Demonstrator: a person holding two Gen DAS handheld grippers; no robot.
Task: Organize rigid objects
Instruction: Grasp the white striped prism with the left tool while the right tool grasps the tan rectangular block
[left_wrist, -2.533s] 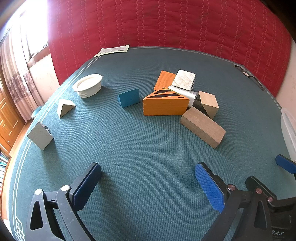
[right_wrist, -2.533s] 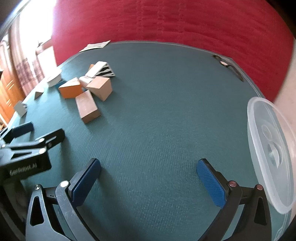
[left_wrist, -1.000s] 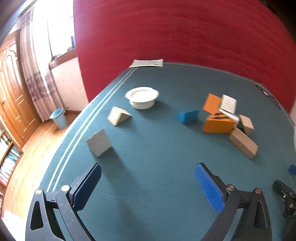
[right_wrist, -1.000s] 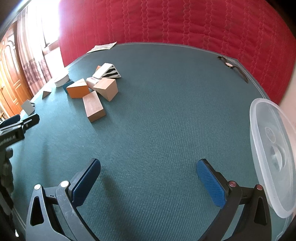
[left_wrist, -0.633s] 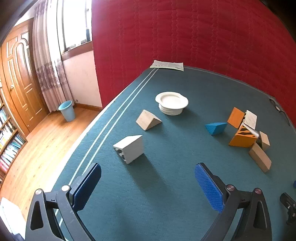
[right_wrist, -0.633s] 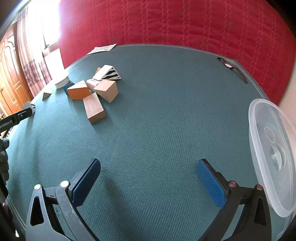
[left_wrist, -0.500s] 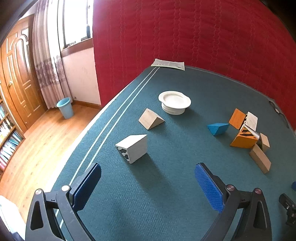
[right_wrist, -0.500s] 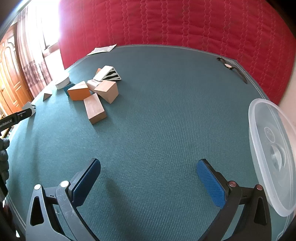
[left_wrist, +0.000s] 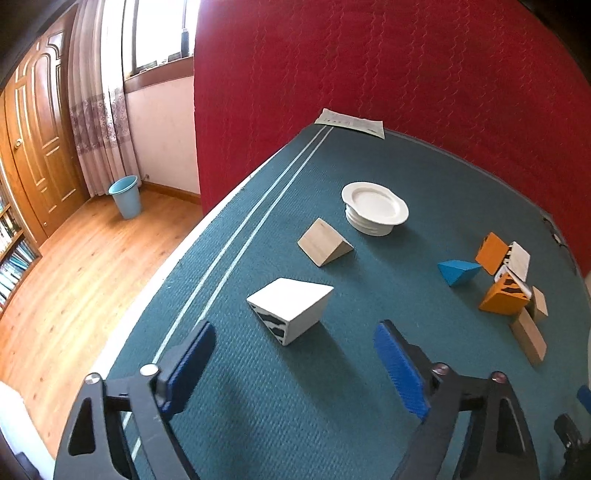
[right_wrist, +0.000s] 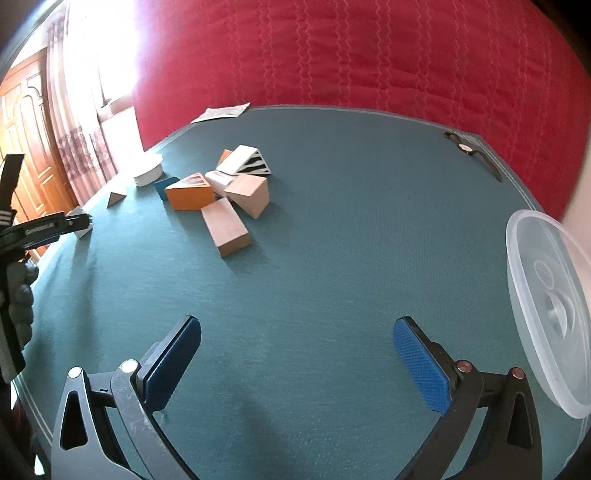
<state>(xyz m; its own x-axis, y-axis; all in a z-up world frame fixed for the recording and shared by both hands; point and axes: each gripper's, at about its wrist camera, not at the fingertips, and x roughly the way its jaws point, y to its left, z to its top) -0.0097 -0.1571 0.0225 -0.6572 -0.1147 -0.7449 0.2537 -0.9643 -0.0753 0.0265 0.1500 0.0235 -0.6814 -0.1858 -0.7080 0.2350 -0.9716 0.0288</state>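
Left wrist view: a white wedge (left_wrist: 291, 308) with black markings lies on the green table (left_wrist: 332, 424), just beyond the left gripper (left_wrist: 293, 363), whose jaws have just been closing yet stand fairly wide, nothing between them. Farther off sit a wooden wedge (left_wrist: 323, 247) and a white plate (left_wrist: 375, 210); right of those a blue wedge (left_wrist: 458, 271), then a cluster of orange and wooden blocks (left_wrist: 511, 291). The right gripper (right_wrist: 297, 354) hangs wide and empty over bare cloth, a clear lid (right_wrist: 550, 310) at its right
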